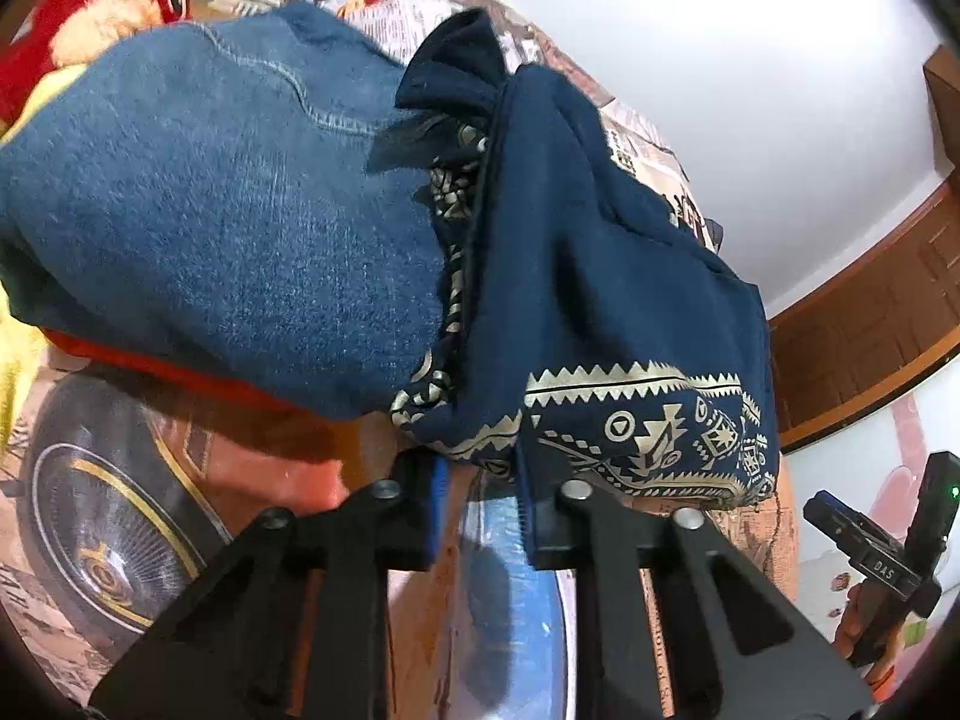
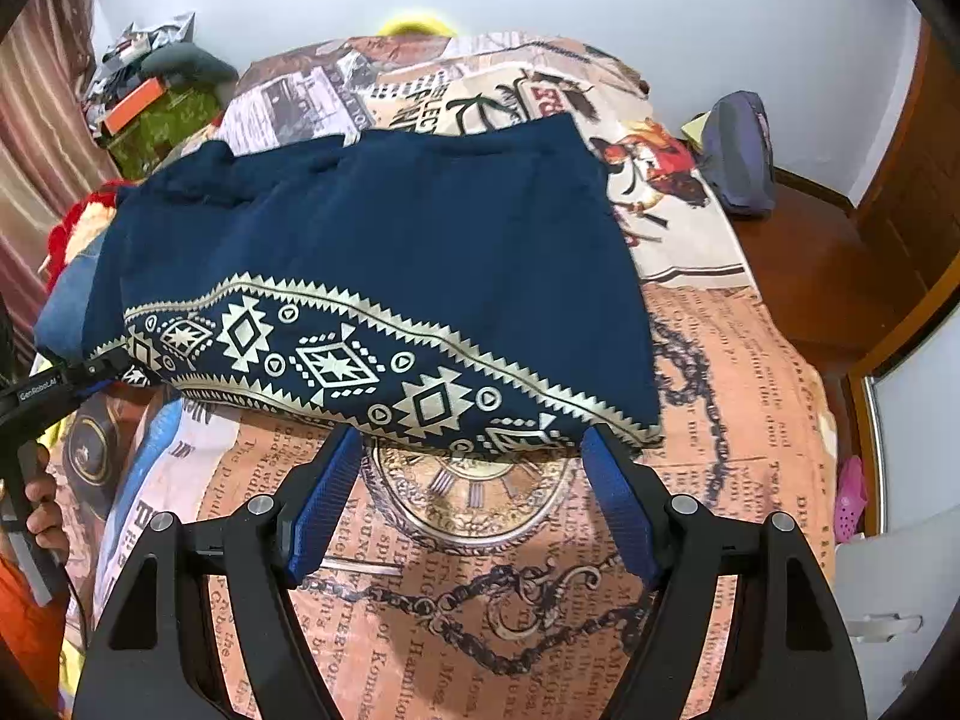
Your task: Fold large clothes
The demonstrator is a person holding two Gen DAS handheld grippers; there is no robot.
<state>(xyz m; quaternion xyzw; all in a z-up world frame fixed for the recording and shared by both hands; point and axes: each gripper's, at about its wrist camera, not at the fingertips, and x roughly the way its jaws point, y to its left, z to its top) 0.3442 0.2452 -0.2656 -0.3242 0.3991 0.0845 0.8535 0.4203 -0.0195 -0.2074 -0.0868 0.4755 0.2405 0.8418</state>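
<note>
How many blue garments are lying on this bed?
2. The denim one lies at the left; the navy garment with the gold border lies partly over it. More may be hidden underneath.

Navy garment with cream geometric border; faded blue denim; red plush toy; peach newsprint-patterned bedsheet; black grippers, blue pads.

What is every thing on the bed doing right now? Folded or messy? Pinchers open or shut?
navy patterned garment: folded flat, patterned hem nearest.
jeans: bunched, beside the garment.
left gripper: jaws narrow, at the garment's hem corner.
right gripper: open, holding nothing.
red plush toy: lying behind the jeans.
</note>
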